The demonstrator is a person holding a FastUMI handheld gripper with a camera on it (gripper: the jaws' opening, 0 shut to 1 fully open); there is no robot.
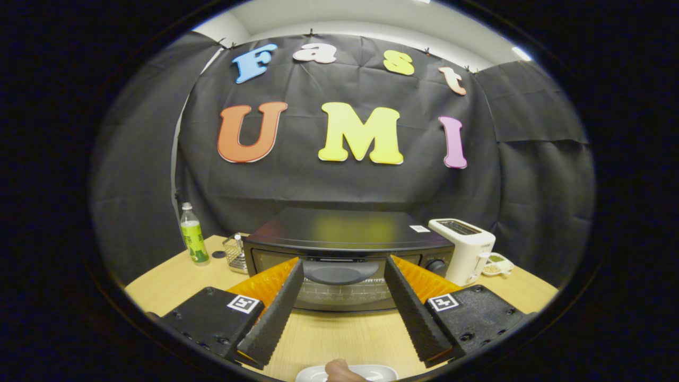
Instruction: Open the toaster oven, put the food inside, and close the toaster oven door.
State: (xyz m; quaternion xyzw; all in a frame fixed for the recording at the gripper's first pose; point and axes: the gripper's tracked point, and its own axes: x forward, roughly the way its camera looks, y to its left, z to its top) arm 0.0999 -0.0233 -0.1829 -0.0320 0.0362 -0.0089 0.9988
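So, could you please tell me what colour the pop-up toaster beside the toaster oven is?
White, clearest in the gripper view: the toaster stands beside the black toaster oven.

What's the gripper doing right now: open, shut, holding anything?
Gripper: open and holding nothing, its fingers spread either side of the toaster oven door handle, which lies just beyond them; the door is shut.
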